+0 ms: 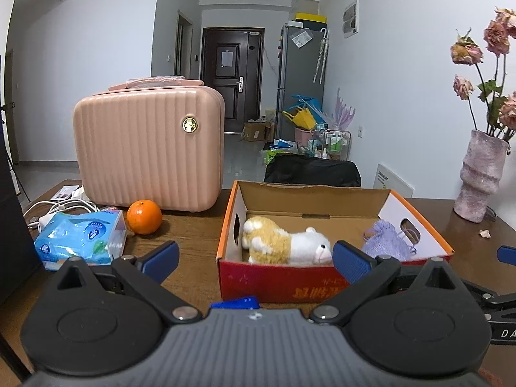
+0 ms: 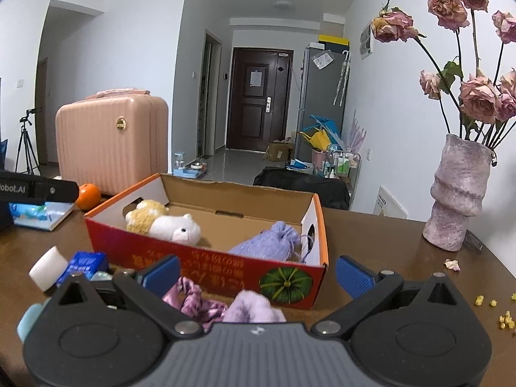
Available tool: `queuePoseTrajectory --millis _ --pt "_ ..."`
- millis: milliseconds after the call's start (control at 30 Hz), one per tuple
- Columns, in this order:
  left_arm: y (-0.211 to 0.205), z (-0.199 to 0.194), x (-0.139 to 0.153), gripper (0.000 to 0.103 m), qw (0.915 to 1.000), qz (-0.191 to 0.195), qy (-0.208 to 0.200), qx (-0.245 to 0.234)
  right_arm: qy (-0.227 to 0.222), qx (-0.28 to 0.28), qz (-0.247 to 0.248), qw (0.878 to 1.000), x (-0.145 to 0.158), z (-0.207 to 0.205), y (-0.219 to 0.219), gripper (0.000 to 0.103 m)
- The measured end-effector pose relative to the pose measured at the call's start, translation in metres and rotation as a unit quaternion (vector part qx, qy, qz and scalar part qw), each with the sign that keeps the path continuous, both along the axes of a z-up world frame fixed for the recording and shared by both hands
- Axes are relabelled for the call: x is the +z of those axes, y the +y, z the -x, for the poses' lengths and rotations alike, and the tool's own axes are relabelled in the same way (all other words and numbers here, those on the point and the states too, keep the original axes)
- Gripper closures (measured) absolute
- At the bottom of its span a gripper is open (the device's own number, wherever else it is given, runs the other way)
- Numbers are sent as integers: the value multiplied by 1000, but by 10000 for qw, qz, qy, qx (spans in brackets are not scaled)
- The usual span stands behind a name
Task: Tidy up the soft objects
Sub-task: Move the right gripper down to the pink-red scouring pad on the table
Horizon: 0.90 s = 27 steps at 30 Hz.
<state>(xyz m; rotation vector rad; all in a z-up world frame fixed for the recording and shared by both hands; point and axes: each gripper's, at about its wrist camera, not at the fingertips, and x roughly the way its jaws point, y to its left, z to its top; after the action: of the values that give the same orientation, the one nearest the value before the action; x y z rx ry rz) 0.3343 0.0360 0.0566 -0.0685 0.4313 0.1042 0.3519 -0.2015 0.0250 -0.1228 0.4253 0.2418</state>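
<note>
Wooden table (image 2: 371, 235), both tools apparently wide, empty

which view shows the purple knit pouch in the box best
The right wrist view: the purple knit pouch lies fully visible in the box, drawstring top included. In the left wrist view, the left gripper has a fingertip covering part of the pouch.

- Setting: a lived-in home, a flat's main room.
- Dark entrance door (image 1: 233, 80) is seen down a hallway.
- Grey refrigerator (image 1: 301, 74) is placed against the wall, household clutter at its foot.
- Wooden desk (image 2: 371, 242) is furnished with a vase of dried roses (image 2: 458, 193) and a pink suitcase (image 1: 148, 148).
</note>
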Motion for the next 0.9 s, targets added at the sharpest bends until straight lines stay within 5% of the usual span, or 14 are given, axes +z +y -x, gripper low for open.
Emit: queuePoseTrajectory --millis 900 --pt "-6 104 -16 0 9992 -62 207 -327 199 3 22 9998 -13 103 -11 0"
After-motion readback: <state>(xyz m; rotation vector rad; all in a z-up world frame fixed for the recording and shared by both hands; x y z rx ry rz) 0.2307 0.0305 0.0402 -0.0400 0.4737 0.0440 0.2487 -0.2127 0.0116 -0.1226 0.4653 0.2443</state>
